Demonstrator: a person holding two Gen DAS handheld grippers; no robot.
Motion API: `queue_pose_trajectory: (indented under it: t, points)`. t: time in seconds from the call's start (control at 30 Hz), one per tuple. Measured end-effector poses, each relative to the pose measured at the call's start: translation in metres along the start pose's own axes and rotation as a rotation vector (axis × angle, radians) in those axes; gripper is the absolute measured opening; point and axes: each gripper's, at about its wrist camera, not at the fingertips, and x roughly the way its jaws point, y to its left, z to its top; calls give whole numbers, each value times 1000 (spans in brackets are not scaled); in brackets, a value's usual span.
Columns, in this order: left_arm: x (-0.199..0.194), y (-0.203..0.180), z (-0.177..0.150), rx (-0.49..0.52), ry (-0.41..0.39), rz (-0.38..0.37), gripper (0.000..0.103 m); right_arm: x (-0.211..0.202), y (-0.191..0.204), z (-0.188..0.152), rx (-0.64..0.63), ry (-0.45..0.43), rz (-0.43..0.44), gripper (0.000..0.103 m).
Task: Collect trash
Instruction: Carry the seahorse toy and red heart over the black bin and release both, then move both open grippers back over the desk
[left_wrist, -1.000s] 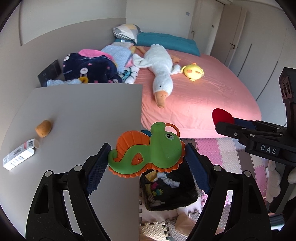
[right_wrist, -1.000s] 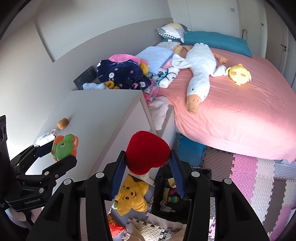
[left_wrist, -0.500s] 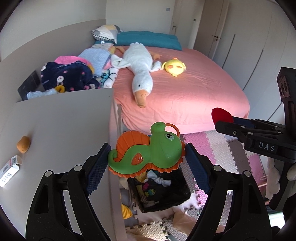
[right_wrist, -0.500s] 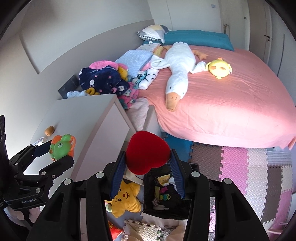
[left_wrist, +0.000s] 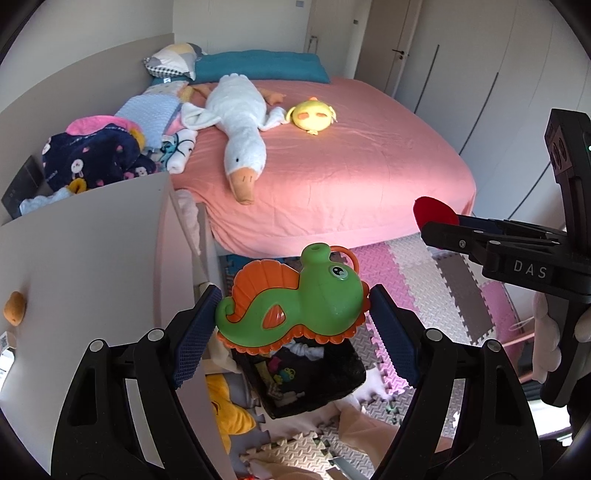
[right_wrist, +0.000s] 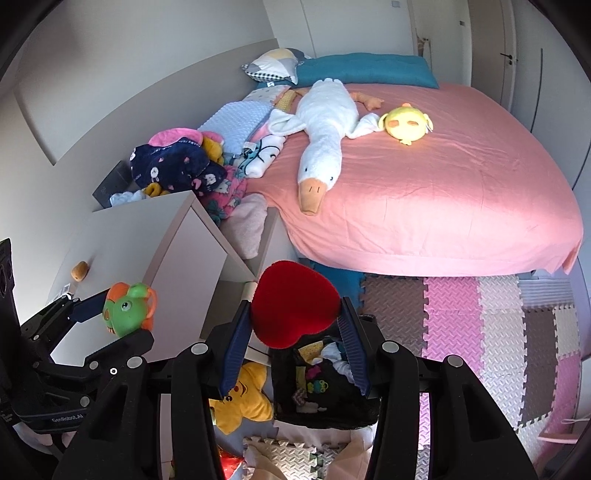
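Left tool (left_wrist: 291, 317) grips a green seahorse toy (left_wrist: 295, 299), right tool (right_wrist: 293, 328) a red heart (right_wrist: 293, 304), above the black bin (right_wrist: 325, 402).

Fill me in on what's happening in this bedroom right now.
A person is tidying toys with a handheld gripper in each hand. The left gripper is clamped on a green and orange seahorse toy, and the right gripper is clamped on a red plush heart. Both are held above a black bin of small toys on the foam floor mat, beside the pink bed. Nothing has been dropped in yet.
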Motion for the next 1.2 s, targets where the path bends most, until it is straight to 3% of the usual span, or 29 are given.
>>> queue_pose_trajectory:
  t: [0.33,0.43,0.5,1.2]
  points:
    - [8,-4,-1,16,28,-21,80,5,-3,-1,7,15,9,50]
    - [11,0,1,3,36,-6,96,3,-3,0,10,5,6,65]
    - [10,0,0,1,36,5,96,1,-4,1,7,-5,-8,68]
    - [3,15,-10,-31,52,64,96,9,13,5,-30,9,17,68]
